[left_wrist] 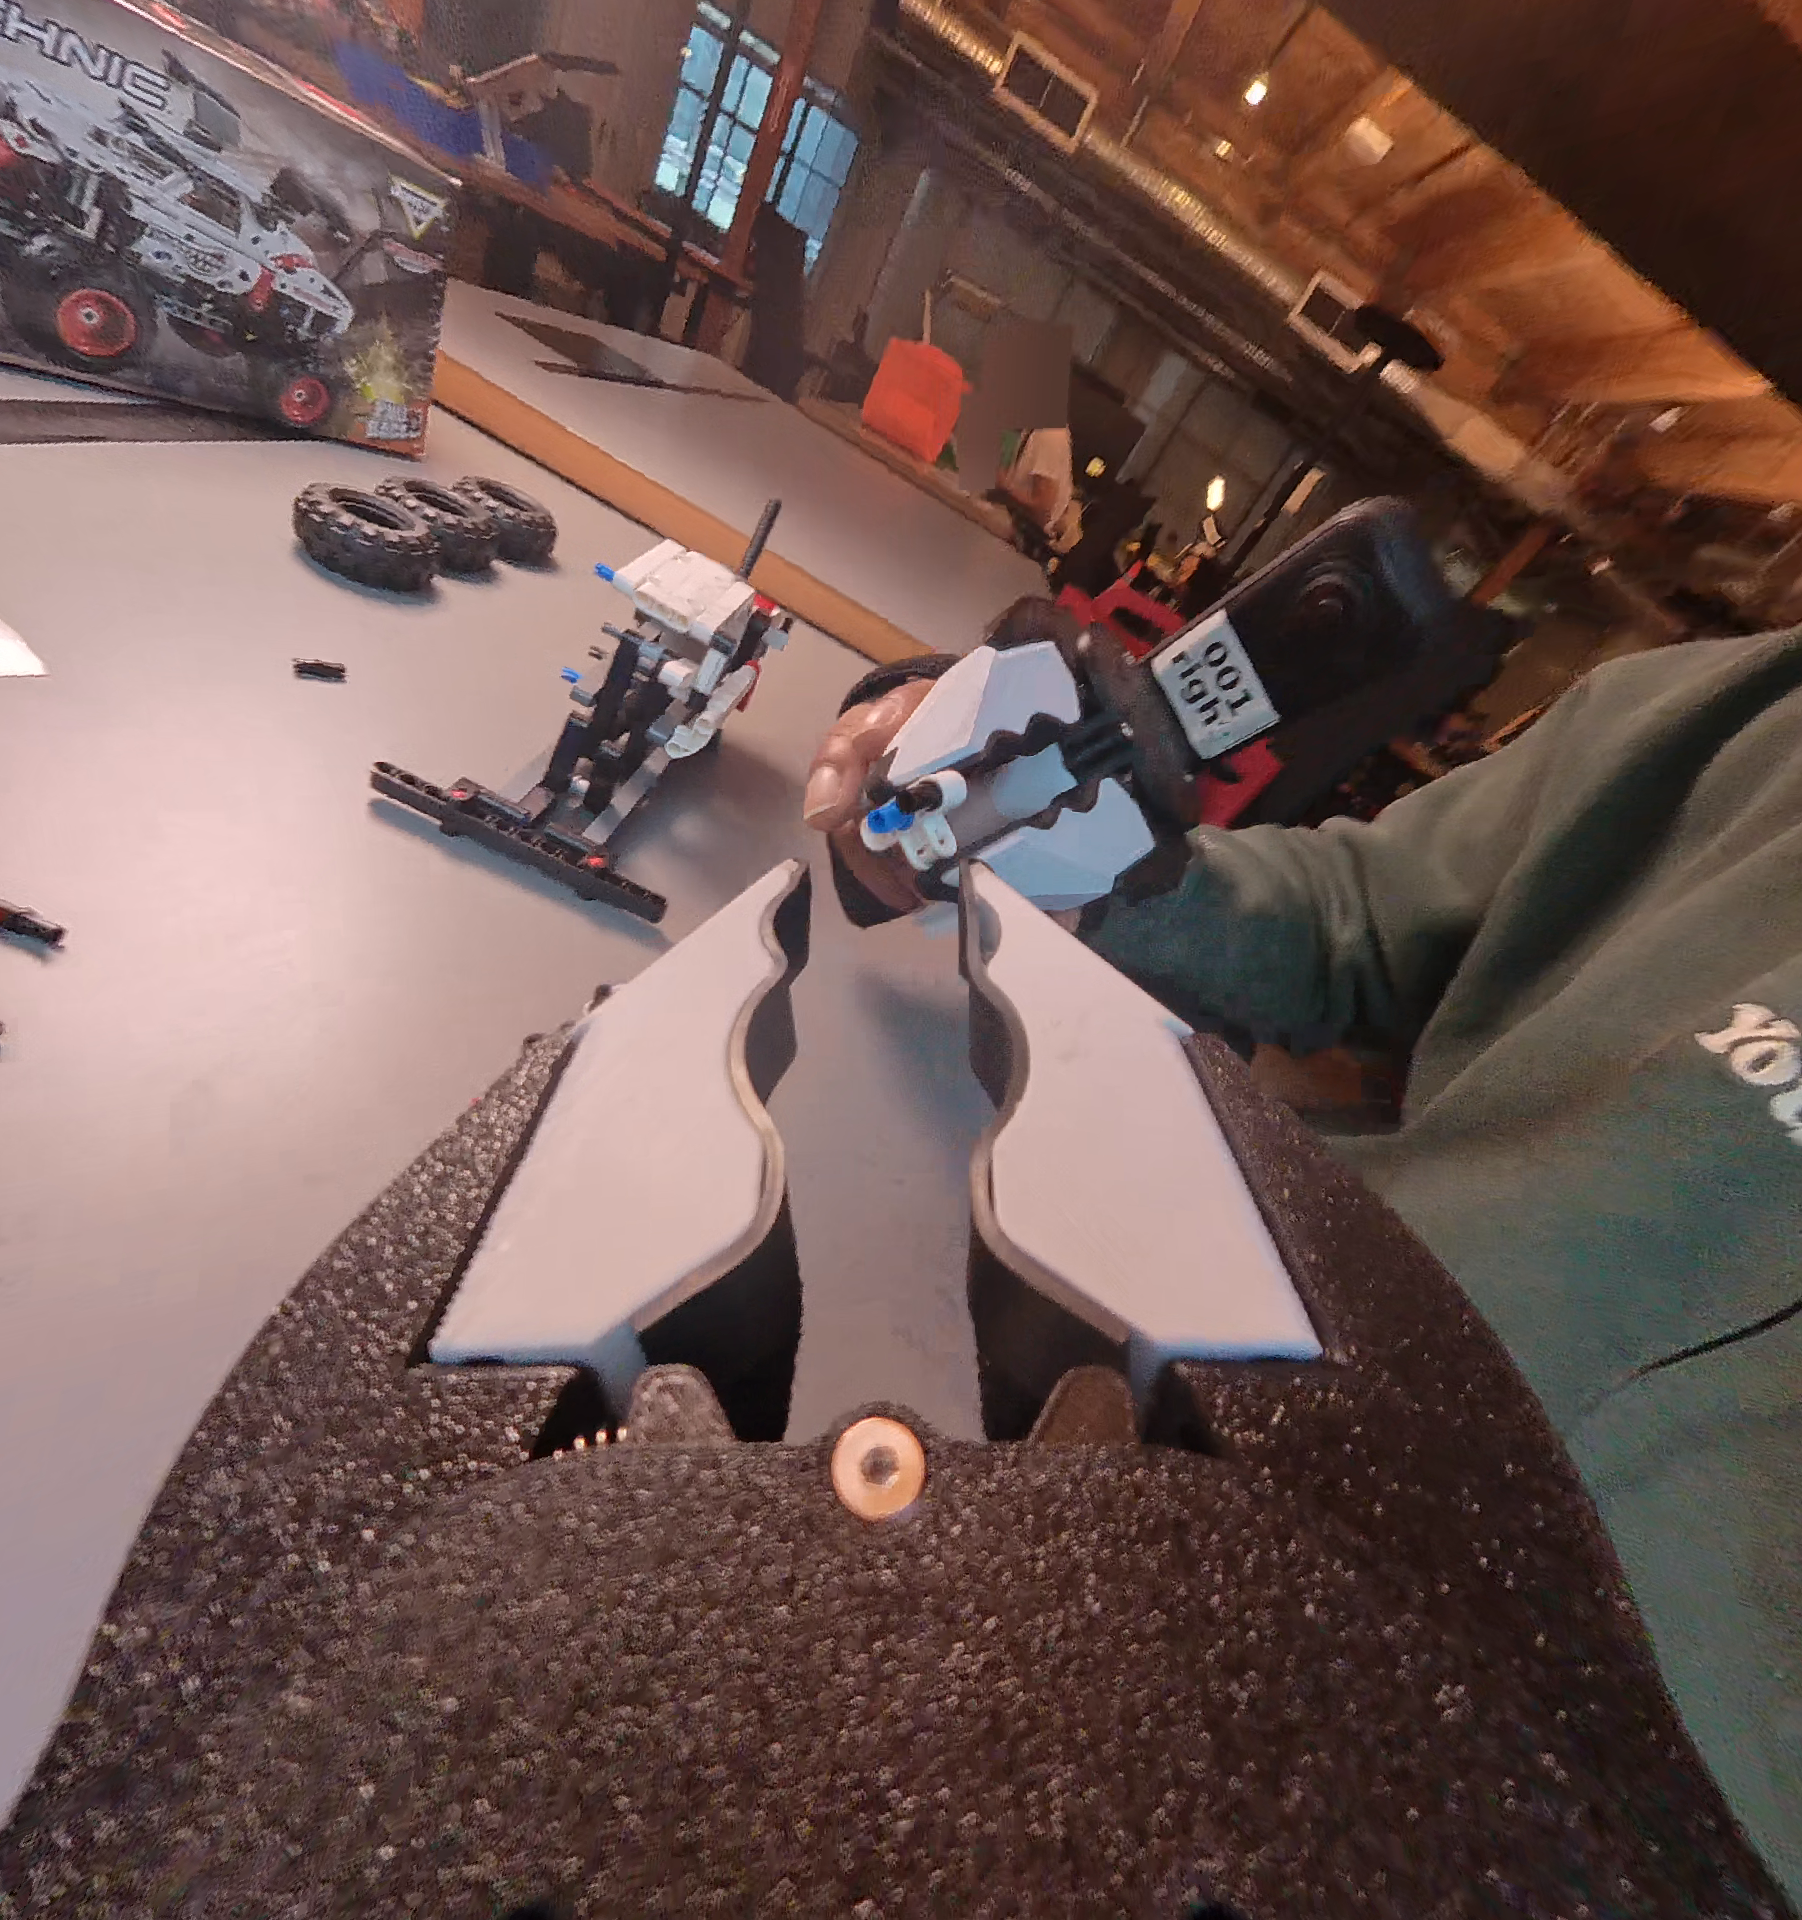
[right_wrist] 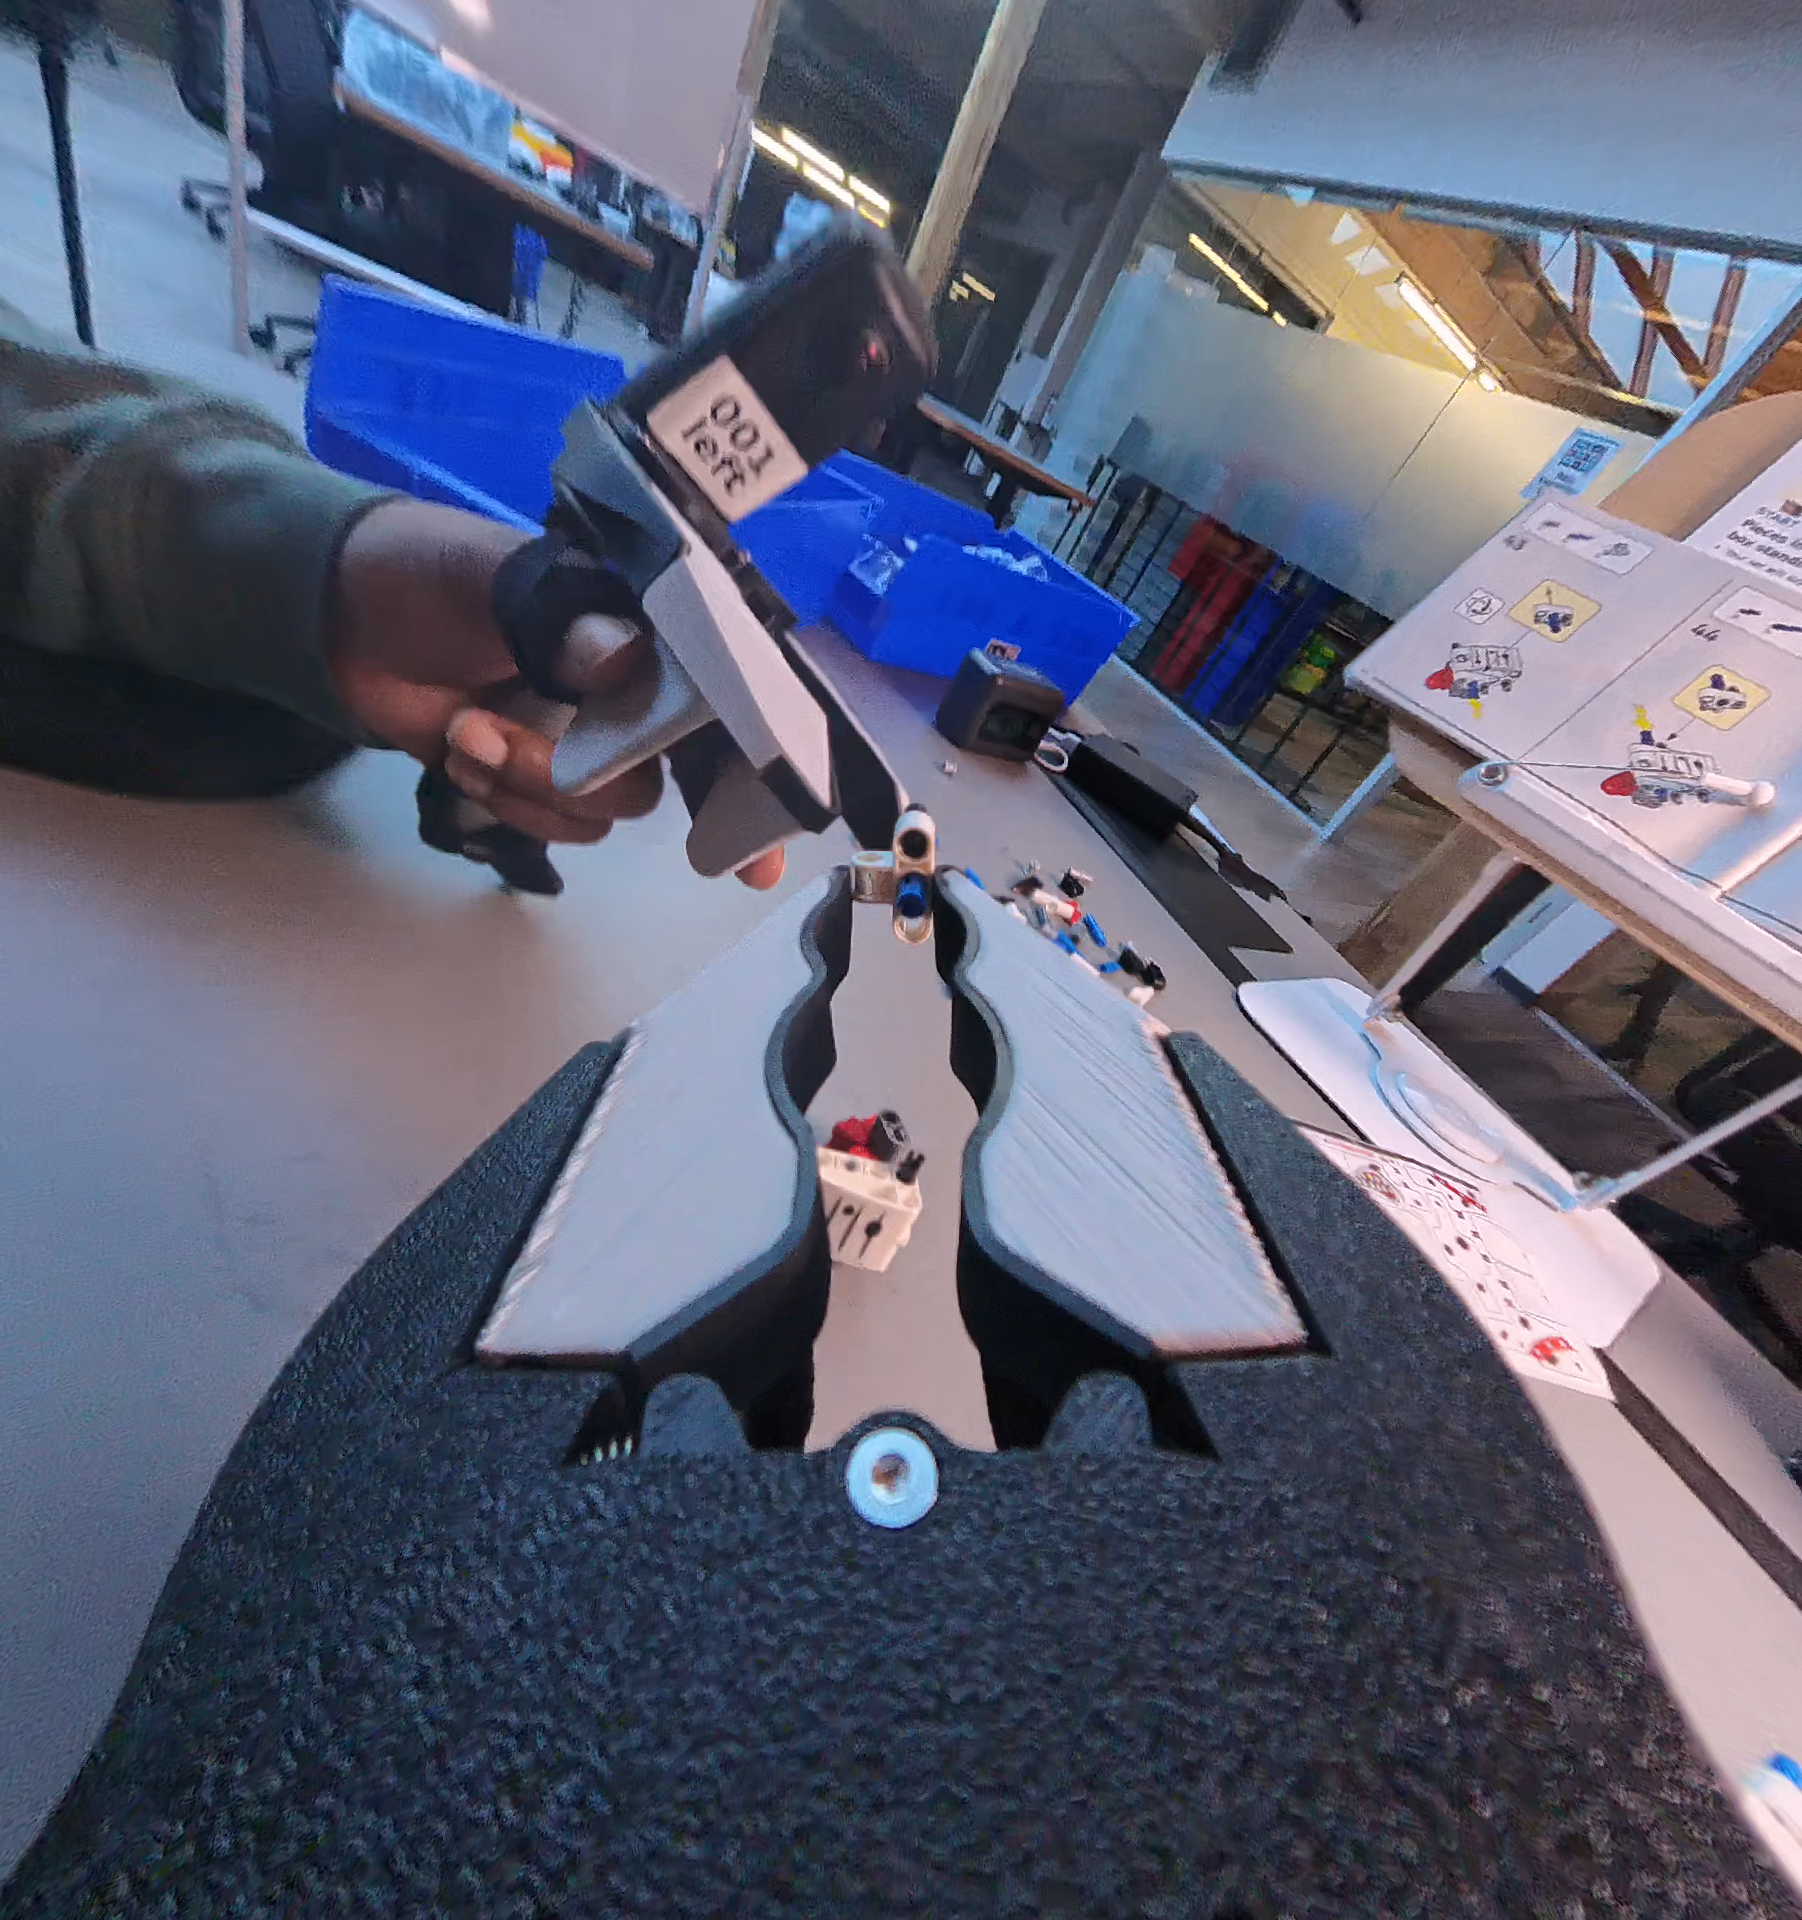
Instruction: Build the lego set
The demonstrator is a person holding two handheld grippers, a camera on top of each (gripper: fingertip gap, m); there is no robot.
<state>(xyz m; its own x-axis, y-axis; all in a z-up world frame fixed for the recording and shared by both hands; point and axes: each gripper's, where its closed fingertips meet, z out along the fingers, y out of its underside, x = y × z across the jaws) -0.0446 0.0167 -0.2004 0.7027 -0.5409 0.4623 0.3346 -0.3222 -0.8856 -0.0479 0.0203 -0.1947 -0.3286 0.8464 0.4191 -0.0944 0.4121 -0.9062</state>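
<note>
Right wrist view shows the right gripper (right_wrist: 892, 896) pinching a small grey-and-white connector piece with a blue pin (right_wrist: 905, 875) at 12 o'clock. The left gripper (left_wrist: 884, 881) is spread and empty just beside it. Probably a sub-assembly step; next, the part must go to the black-and-white half-built chassis (left_wrist: 627, 727).

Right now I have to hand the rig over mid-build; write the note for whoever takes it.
Right gripper: shut on a small white-and-grey connector piece with a blue pin, held above the table.
Left gripper: open, empty, its tips just beside that piece.
On the table: part-built chassis standing upright, three loose tyres behind it, the set's box beyond. Small loose parts lie ahead of the right gripper, a white sub-assembly below it. Instruction booklet open on a stand at right.
Done: chassis partly assembled.
Left: fit the held piece, tyres, remaining parts.
</note>
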